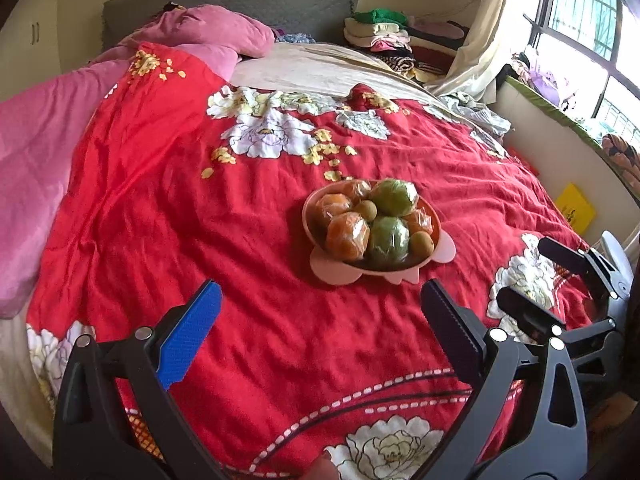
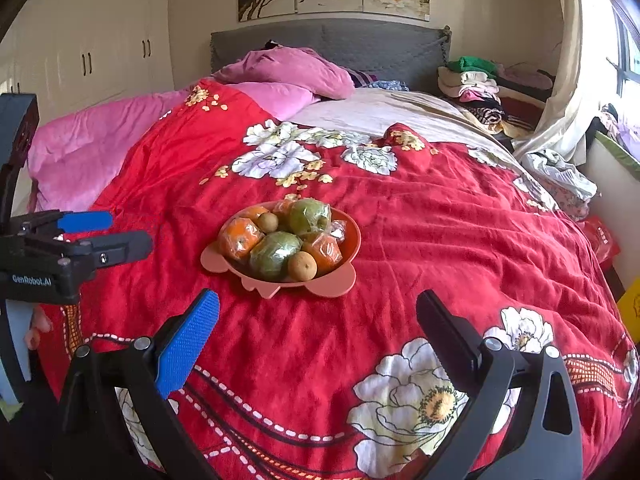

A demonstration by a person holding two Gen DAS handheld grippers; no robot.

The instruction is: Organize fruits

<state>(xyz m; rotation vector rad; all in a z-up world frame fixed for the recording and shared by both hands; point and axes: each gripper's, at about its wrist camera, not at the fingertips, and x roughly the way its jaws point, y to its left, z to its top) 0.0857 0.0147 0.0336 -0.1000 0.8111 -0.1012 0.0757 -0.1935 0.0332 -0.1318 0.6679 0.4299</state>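
Both the left gripper (image 1: 320, 332) and right gripper (image 2: 318, 336) hang wide open and empty, the pink bowl (image 1: 440, 254) of wrapped fruit at frame centre, so the next move looks like a reach in.

Pink bowl (image 1: 438, 258) sits upright on the red floral bedspread (image 1: 200, 220), heaped with plastic-wrapped oranges (image 1: 347, 237), two wrapped green fruits (image 1: 389, 239) and small brown round fruits (image 1: 422, 243), all touching, piled above the rim.
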